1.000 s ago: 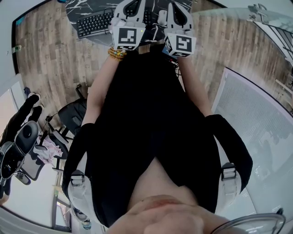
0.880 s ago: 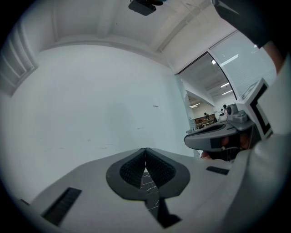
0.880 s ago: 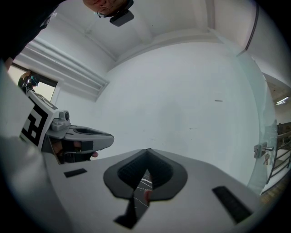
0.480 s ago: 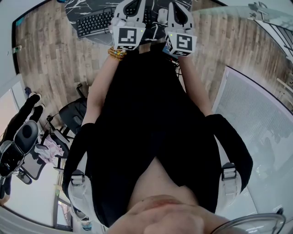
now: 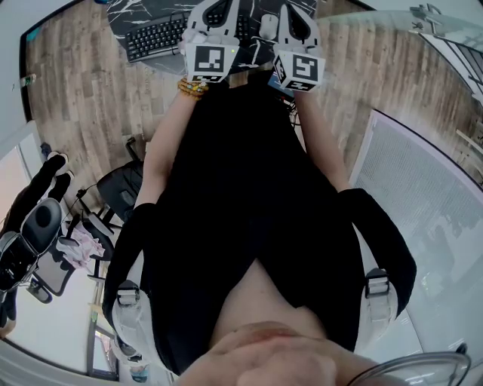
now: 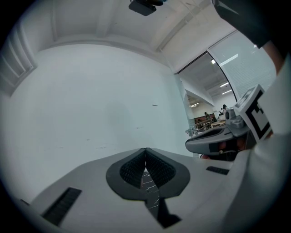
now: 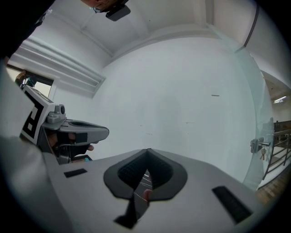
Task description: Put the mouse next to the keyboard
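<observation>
A small, pale, rounded mouse lies on a dark desk veined with white. It sits between the two grippers, just left of the right gripper and outside its jaws. The right gripper and the left gripper both have ribbed black jaws pressed together on nothing. A black keyboard lies left of the left jaws.

My left claw and right claw point level, side by side, both with jaws pressed together.
</observation>
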{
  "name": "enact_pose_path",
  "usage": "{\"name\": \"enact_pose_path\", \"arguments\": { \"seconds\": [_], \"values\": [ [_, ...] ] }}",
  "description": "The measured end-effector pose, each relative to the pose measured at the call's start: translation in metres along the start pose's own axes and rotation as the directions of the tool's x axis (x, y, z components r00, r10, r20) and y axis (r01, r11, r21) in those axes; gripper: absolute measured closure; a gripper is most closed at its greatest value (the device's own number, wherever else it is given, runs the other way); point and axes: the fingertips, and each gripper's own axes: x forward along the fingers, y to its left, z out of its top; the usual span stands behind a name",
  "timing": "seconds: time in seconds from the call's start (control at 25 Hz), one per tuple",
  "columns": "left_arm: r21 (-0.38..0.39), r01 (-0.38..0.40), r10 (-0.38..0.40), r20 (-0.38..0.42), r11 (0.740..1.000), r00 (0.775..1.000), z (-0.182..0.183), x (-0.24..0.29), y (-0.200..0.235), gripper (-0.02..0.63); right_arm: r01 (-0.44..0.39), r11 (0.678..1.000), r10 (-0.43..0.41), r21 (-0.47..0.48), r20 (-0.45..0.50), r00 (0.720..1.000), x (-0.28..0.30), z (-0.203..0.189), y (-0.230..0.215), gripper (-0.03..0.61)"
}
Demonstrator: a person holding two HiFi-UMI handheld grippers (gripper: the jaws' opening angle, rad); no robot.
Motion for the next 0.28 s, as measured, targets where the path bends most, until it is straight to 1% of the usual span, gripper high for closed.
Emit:
{"name": "enact_pose_path", "arguments": {
  "seconds": [0.28],
  "values": [
    [0.0,0.0,0.0,-0.01,1.0,1.0,-0.0038,0.0047,0.0008,0.6,0.013,1.0,-0.012,0.001,-0.027,1.0,0.0044,-0.0096,-0.0087,0.552]
  ]
}}
